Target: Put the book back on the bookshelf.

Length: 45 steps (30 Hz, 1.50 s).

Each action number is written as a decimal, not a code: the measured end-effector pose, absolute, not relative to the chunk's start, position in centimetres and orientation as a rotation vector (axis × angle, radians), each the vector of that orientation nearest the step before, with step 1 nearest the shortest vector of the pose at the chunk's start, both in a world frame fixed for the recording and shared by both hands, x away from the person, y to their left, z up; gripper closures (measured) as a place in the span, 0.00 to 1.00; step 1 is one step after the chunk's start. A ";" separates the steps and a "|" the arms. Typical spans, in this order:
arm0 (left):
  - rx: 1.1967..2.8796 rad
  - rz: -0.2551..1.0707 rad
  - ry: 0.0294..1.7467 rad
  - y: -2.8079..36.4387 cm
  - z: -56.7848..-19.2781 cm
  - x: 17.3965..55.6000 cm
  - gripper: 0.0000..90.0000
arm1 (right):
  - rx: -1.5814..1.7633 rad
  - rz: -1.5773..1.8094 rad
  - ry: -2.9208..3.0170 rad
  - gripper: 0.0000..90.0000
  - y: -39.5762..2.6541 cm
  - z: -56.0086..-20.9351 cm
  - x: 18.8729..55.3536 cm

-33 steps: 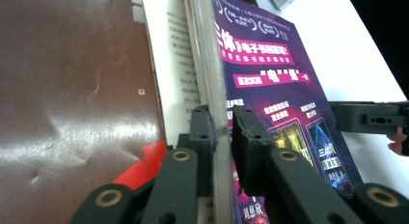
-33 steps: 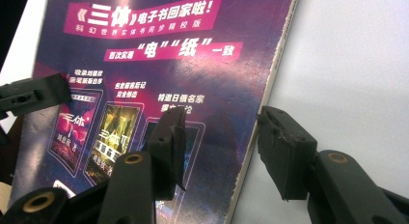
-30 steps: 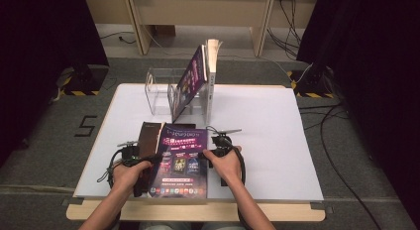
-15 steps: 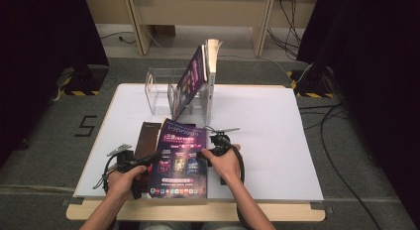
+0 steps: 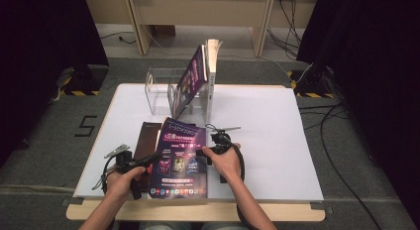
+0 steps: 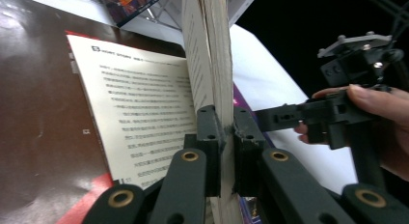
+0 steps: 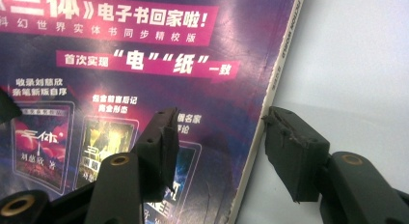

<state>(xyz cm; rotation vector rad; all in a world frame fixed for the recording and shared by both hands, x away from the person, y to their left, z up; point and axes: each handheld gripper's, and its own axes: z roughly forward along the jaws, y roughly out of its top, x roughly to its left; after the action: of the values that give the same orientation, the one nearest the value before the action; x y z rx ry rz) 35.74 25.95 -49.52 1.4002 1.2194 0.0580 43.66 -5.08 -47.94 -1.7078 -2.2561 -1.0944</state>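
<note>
Gripping a sheaf of pages near the bottom-left of the magazine [image 5: 179, 160], L gripper [image 6: 225, 151] is clamped tight on the paper stack, jaws pinched narrow w/ the block of leaves standing on edge between the pads; a printed text page fans off to one side over a dark brown cover [image 6: 43, 118]. R gripper [image 7: 219, 147] sits at the opposite, spine-side edge; its jaws have just been opening and now stand wide, one pad over the purple cover, the other off the spine on bare surface [image 5: 277, 141], nothing pressed between them. Magazine lies at the near edge of the surface, centre-left, betw. the two hands, partly over a brown book [image 5: 147, 141] on its left. Handling, as judged: light, thin, floppy; glossy cover prob. slick, so pads may slide; pages soft, will bend, crease or tear if pulled hard; a few leaves alone will droop, better to pinch a thick sheaf or the spine, which is the stiffest line. Best hold looks like mid-spine or a corner close to the binding. Long axis runs near-to-far, tilted slightly, top of the cover print toward the far side where a clear rack [image 5: 163, 91] holds another magazine [image 5: 193, 76] and a pale book [image 5: 213, 66] upright. Spine faces the person's right, open edge left.
</note>
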 end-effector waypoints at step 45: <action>1.384 0.012 1.137 26.2 -49.5 35.5 0.93 | -1.708 -1.252 -2.146 0.52 -5.2 -48.9 48.9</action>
<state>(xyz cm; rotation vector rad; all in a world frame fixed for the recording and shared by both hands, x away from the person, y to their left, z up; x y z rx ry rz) 35.54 26.21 -49.49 1.3840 1.1367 0.0121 48.91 -5.20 -48.90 -1.7084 -2.1458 -1.2515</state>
